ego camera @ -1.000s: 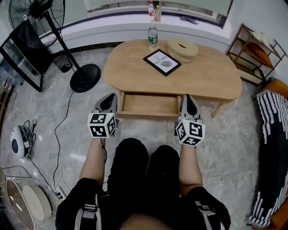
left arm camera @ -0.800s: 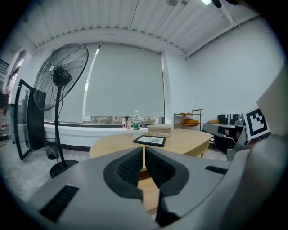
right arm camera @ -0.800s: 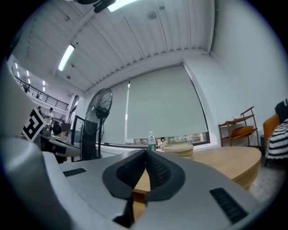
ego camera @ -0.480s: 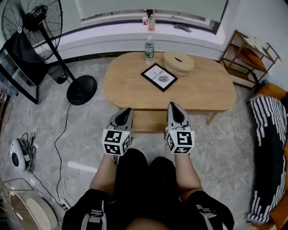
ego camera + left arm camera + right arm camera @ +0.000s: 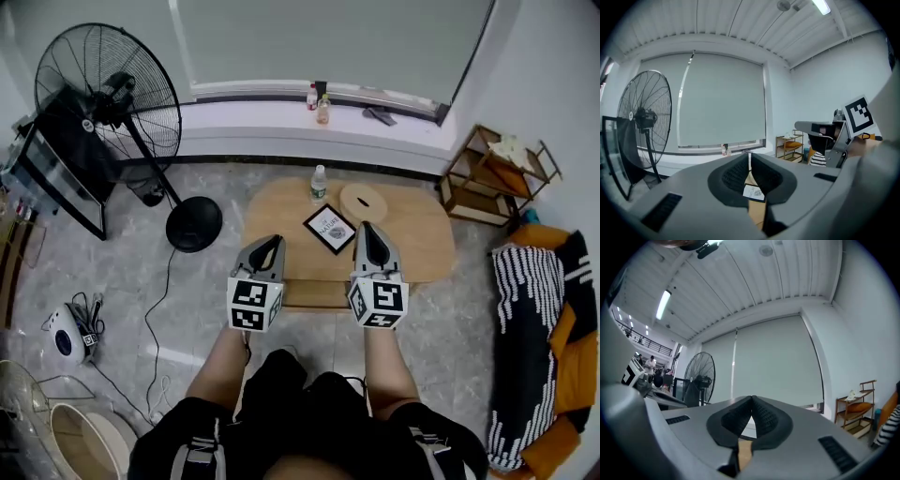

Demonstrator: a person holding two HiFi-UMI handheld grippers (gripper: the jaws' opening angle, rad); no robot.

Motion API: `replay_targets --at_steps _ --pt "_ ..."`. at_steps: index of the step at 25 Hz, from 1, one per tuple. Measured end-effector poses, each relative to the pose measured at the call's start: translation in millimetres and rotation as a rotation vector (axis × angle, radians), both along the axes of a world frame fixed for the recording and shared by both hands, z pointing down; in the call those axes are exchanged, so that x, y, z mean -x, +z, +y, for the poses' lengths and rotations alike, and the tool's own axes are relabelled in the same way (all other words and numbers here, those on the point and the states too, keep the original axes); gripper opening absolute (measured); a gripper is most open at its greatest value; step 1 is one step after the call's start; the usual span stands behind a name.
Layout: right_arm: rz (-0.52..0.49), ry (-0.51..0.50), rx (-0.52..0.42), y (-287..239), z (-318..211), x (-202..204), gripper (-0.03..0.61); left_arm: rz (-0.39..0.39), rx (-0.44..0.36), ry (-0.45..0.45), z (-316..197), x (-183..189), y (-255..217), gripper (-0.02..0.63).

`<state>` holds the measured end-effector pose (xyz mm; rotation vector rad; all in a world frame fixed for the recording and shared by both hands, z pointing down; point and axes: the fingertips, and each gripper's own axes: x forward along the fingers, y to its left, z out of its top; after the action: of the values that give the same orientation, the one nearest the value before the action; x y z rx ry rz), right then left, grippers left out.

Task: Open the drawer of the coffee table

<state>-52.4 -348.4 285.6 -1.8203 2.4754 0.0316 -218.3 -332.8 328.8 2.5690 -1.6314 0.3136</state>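
Left gripper [image 5: 269,242] and right gripper [image 5: 367,231] (both closed) hover over the drawer [image 5: 314,295].

Grey left gripper [image 5: 273,240] and right gripper [image 5: 367,227] bear black-and-white marker cubes [image 5: 255,304]; black clothes [image 5: 281,412].

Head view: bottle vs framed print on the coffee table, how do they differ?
The bottle stands upright; the framed print lies flat. The bottle is clear and narrow; the framed print is square, white-faced, black-bordered. The bottle sits at the far edge, the framed print nearer mid-table. Both rest on the coffee table.
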Motion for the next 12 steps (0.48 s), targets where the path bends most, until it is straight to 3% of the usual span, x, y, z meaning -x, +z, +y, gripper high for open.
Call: replay_targets --at_steps 6,12 --pt "0.001 -0.02 -0.062 -160 49 -8 0.011 -0.007 -0.059 -0.03 43 -8 -158 0.034" --pt "-0.002 -0.035 -0.094 -199 102 -24 0.011 -0.013 -0.114 -0.035 89 -35 -210 0.034"
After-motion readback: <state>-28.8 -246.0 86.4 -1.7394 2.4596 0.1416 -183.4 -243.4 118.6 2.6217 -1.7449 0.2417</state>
